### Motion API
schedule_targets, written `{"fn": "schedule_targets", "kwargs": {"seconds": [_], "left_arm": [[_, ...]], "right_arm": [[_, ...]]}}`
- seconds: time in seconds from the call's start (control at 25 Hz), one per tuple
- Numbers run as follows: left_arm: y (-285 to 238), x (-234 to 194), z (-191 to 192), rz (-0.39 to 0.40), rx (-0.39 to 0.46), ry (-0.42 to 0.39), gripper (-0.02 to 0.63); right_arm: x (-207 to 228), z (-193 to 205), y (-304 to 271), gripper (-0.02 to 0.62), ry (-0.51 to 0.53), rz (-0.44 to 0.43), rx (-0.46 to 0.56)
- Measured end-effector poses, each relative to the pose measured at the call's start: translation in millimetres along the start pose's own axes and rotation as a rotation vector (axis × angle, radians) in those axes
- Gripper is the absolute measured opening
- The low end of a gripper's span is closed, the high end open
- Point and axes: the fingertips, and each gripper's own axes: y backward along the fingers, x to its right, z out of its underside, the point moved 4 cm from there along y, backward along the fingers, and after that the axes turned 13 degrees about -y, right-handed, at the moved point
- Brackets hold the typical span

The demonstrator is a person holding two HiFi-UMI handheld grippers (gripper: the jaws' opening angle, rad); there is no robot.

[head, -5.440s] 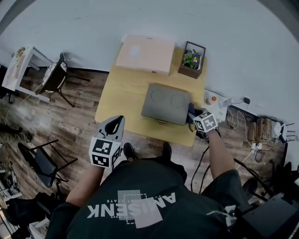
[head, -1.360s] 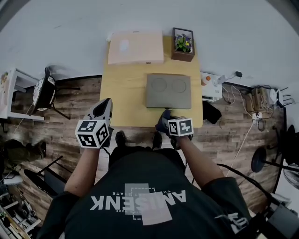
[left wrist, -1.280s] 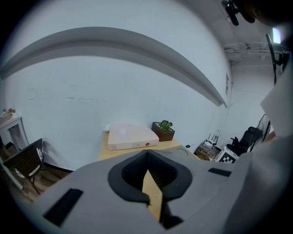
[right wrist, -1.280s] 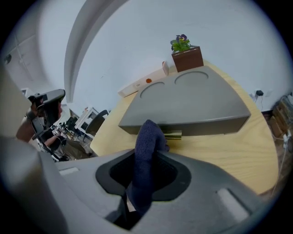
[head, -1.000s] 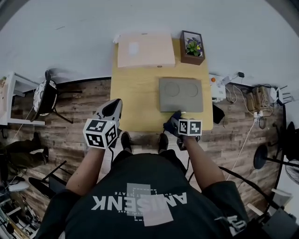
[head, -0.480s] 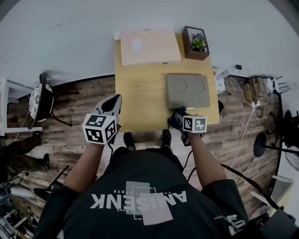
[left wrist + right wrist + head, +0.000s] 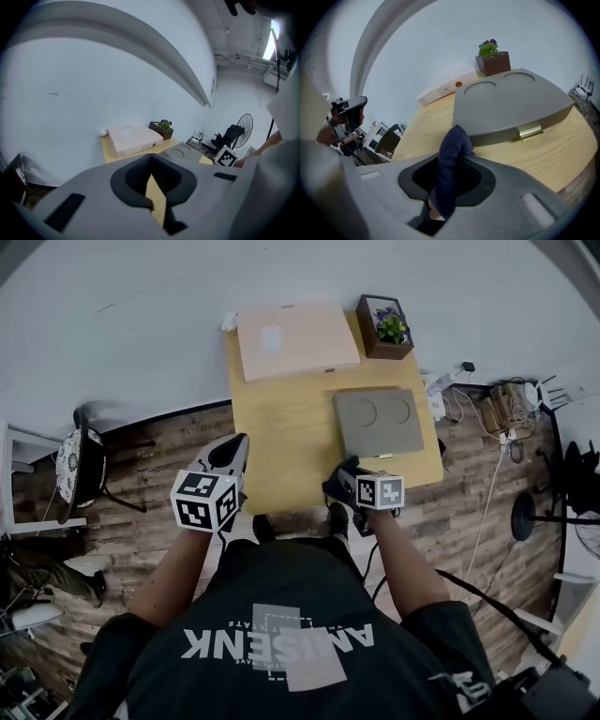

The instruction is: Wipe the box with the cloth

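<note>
The right gripper [image 7: 449, 187] pinched the dark blue cloth [image 7: 451, 150] just short of the flat grey latched box [image 7: 511, 103] on the light wooden table [image 7: 426, 136]. The left gripper [image 7: 152, 197] hung closed, empty. Unbraced, the box might slide under a wipe, or the cloth might snag its brass latch [image 7: 530, 132].

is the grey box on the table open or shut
Shut. In the right gripper view the grey box has its lid lying flat on the base, no gap showing, with the brass latch at the front seam.

Even, soft light; strong fisheye distortion
</note>
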Motion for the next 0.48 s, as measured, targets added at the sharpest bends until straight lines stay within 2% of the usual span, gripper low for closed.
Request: {"fn": "schedule_targets", "kwargs": {"seconds": [0.28,0.4,0.48], "left_arm": [[0.1,-5.2,1.8,0.027,-0.001,-0.006,-0.002],[3.0,-8.5,3.0,0.024,0.003,-0.002,-0.002],[6.4,-10.8,6.0,0.017,0.006,0.006,-0.002]], "right_arm": [[-15.2,10.3,-0.4,0.084,-0.04,0.003,0.017],[-32.4,2.6,1.2,0.084,-0.012,-0.009,0.044],[-43.6,-10.9,3.5,0.084,0.021,0.01,0.098]]}}
